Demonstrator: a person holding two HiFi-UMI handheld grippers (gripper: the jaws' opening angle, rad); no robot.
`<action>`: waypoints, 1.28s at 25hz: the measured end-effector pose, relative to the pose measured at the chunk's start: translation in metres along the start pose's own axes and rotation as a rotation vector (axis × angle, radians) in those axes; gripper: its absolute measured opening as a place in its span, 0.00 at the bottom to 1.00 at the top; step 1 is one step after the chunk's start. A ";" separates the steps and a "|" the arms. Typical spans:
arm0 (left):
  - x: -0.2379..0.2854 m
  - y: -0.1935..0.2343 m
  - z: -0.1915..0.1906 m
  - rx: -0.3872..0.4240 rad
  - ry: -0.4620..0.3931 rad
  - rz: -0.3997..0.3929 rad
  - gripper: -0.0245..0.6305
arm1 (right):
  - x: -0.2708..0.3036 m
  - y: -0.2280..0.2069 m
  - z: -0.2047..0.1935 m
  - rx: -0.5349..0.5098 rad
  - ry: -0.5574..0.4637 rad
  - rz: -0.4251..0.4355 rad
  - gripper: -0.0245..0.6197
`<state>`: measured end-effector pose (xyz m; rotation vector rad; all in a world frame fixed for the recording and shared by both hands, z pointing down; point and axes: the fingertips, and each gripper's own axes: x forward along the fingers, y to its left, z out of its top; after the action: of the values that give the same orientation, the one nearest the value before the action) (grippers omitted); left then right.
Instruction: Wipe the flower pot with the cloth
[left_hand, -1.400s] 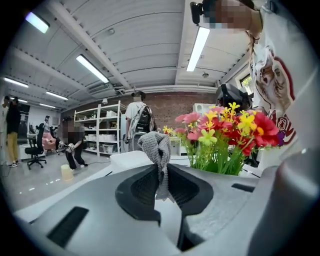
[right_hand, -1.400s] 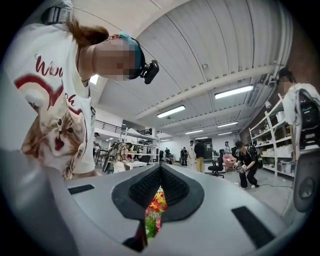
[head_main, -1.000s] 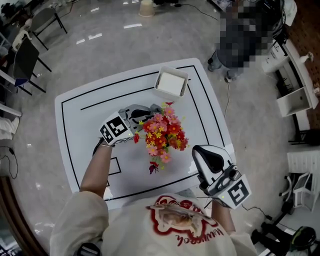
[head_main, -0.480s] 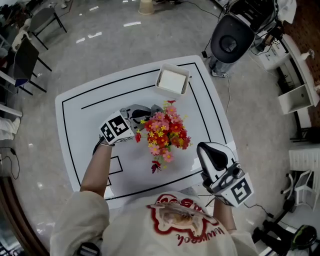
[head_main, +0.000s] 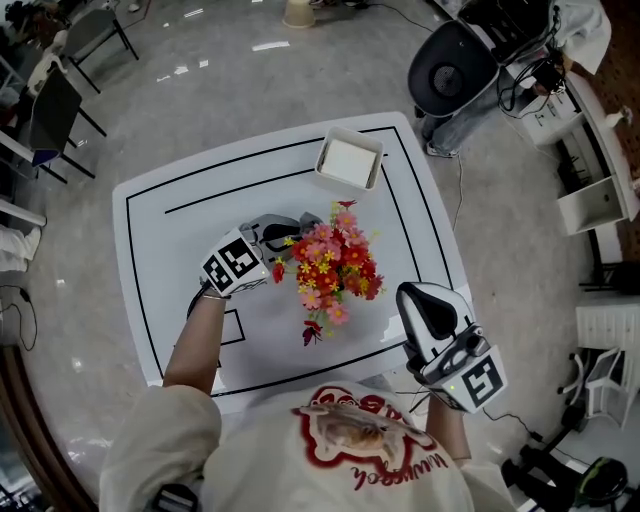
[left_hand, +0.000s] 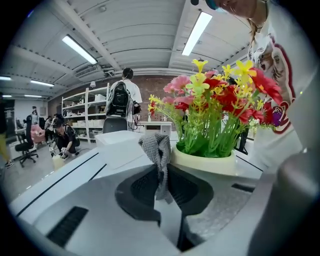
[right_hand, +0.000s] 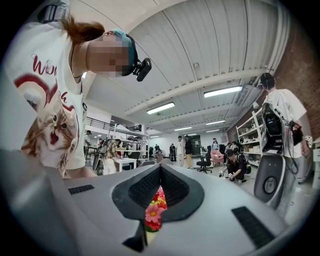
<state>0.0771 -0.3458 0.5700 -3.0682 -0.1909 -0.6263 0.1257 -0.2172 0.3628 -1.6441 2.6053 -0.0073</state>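
Observation:
The flower pot (left_hand: 204, 161) is cream and shallow, with red, pink and yellow flowers (head_main: 332, 264) that hide it in the head view. It stands near the middle of the white table (head_main: 170, 240). My left gripper (head_main: 264, 238) is at the pot's left side, shut on a grey knitted cloth (left_hand: 159, 155). In the left gripper view the cloth hangs just beside the pot's rim; whether it touches I cannot tell. My right gripper (head_main: 415, 298) is held level near the table's front right corner, shut and empty. The flowers (right_hand: 153, 215) show through its jaw gap.
A white square box (head_main: 349, 160) sits at the table's far edge behind the pot. Black lines mark the tabletop. A black office chair (head_main: 452, 68) stands on the floor beyond the far right corner. Several people are farther back in the room.
Both grippers, cloth and pot keep their places. The person beyond the table's far right corner is gone from the head view, and a black chair shows there.

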 end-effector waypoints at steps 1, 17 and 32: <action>-0.001 -0.001 -0.001 -0.005 -0.002 0.007 0.11 | 0.001 0.000 0.001 0.000 -0.004 0.005 0.04; -0.020 -0.017 -0.011 -0.077 -0.031 0.123 0.11 | 0.004 0.004 0.008 0.004 -0.030 0.069 0.04; -0.033 -0.044 -0.018 -0.105 -0.007 0.228 0.11 | 0.002 0.017 0.012 0.026 -0.056 0.165 0.04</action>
<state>0.0341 -0.3061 0.5730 -3.1256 0.1957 -0.6314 0.1099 -0.2115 0.3504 -1.3953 2.6777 0.0115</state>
